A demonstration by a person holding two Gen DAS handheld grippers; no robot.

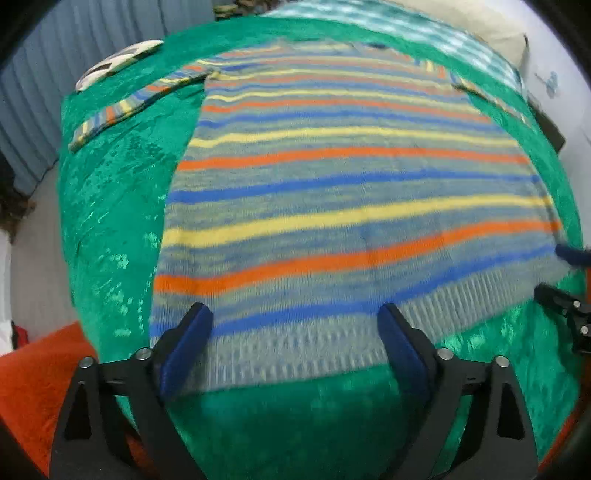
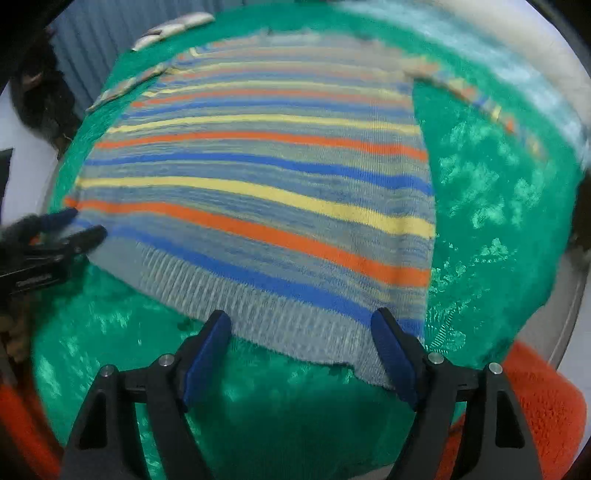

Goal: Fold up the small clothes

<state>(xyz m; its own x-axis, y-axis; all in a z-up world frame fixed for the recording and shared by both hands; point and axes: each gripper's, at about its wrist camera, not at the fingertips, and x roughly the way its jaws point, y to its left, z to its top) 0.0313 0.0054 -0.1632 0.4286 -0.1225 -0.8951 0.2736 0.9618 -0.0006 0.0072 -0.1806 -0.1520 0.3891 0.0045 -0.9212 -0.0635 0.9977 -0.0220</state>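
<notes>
A striped knit sweater (image 1: pixel 332 177) in grey-blue, orange, yellow and blue lies flat on a green cloth (image 1: pixel 110 192), sleeves spread out to both sides. It also shows in the right wrist view (image 2: pixel 258 192). My left gripper (image 1: pixel 295 332) is open, its jaws straddling the ribbed hem near the sweater's left bottom corner. My right gripper (image 2: pixel 301 336) is open over the hem near the right bottom corner. Each gripper shows at the edge of the other's view: the right gripper (image 1: pixel 561 273) and the left gripper (image 2: pixel 79 225).
The green cloth covers a raised surface with an orange fabric (image 1: pixel 33 384) below its near edge, also in the right wrist view (image 2: pixel 546 398). A black-and-white flat object (image 1: pixel 114 62) lies at the far left corner. A pale cushion (image 1: pixel 491 33) lies far right.
</notes>
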